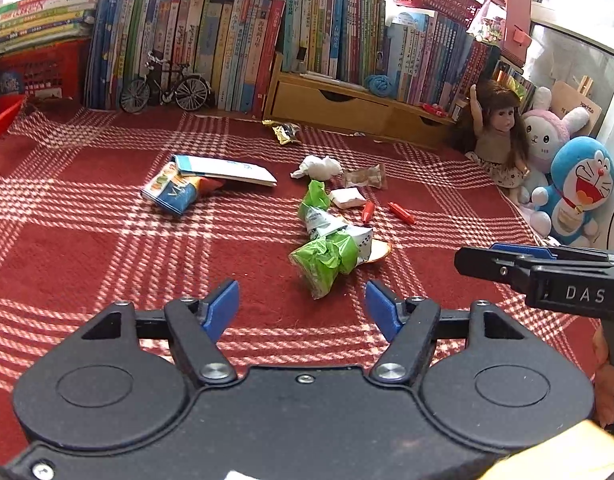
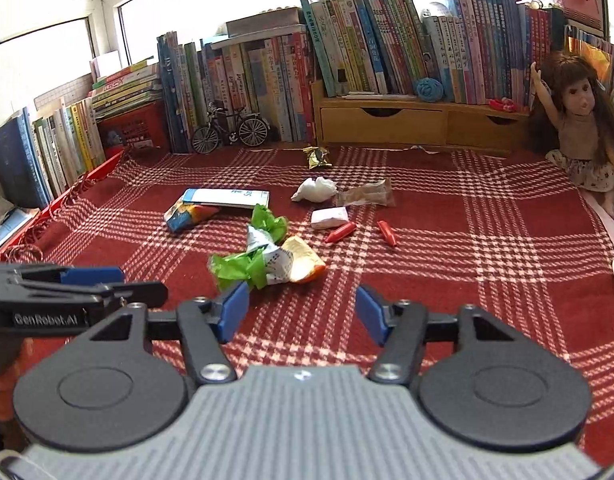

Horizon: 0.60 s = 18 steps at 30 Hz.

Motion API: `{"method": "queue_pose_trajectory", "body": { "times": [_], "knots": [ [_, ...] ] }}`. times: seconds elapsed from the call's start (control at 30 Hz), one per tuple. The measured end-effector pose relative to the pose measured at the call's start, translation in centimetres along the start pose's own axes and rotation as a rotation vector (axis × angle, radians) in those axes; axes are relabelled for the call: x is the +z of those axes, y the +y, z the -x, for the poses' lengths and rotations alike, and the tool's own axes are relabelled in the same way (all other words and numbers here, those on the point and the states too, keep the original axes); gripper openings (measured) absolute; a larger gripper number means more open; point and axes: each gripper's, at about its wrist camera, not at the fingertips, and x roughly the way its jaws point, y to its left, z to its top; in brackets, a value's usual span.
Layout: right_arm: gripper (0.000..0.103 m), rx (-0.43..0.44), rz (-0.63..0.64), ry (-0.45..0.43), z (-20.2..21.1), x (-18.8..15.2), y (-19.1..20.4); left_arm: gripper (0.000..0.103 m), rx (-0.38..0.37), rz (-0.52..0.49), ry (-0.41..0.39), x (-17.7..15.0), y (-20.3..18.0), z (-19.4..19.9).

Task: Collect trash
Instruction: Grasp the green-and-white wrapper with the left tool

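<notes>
The left gripper (image 1: 302, 310) and right gripper (image 2: 302, 314) hover side by side over the red plaid cloth (image 1: 107, 240), jaws parted about halfway, both empty. The green crumpled wrapper (image 1: 327, 256) lies just ahead, touching an orange packet (image 2: 305, 262). Both tools closing on that pile could collide, or drag the cloth and scatter the two red caps (image 2: 341, 233).

— What are you working over?
— A red plaid blanket (image 1: 107, 264).
— What do you see lying on it?
— A green wrapper (image 1: 327, 252), a tissue (image 1: 319, 166), a chip bag (image 1: 171, 190), a flat box (image 1: 227, 168), two red crayons (image 1: 401, 213) and a gold wrapper (image 1: 285, 133).
</notes>
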Motion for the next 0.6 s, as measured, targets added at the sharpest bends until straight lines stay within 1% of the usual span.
{"method": "queue_pose_trajectory", "body": {
  "times": [0.1, 0.17, 0.2, 0.27, 0.3, 0.4, 0.47, 0.5, 0.53, 0.57, 0.6],
  "knots": [
    [0.066, -0.009, -0.026, 0.008, -1.2, 1.2, -1.1, 0.067, -0.009, 0.066, 0.003, 0.7, -0.1, -2.8],
    [0.064, -0.022, -0.034, 0.025, -2.2, 1.6, -1.8, 0.067, -0.013, 0.096, -0.008, 1.3, -0.3, -4.3],
    [0.064, -0.027, -0.036, 0.034, -2.7, 1.6, -2.1, 0.069, -0.015, 0.103, -0.017, 1.7, -0.4, -4.9],
    [0.064, -0.036, -0.032, 0.053, -3.6, 1.3, -2.4, 0.075, -0.014, 0.115, -0.032, 2.2, -0.8, -6.1],
    [0.064, -0.042, -0.024, 0.065, -4.0, 1.1, -2.5, 0.077, -0.012, 0.121, -0.034, 2.4, -1.0, -6.6],
    [0.064, -0.050, 0.017, 0.095, -5.0, 0.3, -2.4, 0.076, -0.014, 0.118, 0.007, 3.0, -1.6, -8.8],
    [0.064, -0.057, 0.049, 0.106, -5.5, -0.1, -2.2, 0.068, 0.006, 0.121, 0.046, 3.0, -1.8, -10.2],
    [0.065, -0.058, 0.061, 0.109, -5.7, -0.2, -2.0, 0.066, 0.011, 0.125, 0.056, 2.9, -1.8, -10.5],
    [0.068, -0.057, 0.071, 0.111, -5.9, -0.2, -1.9, 0.050, -0.004, 0.135, 0.040, 2.8, -1.7, -10.4],
    [0.068, -0.053, 0.079, 0.112, -6.0, -0.2, -1.9, 0.044, -0.023, 0.150, 0.013, 2.7, -1.5, -9.9],
    [0.070, -0.043, 0.086, 0.113, -6.2, -0.2, -1.8, 0.044, -0.034, 0.156, -0.007, 2.9, -1.5, -9.2]
  ]
}}
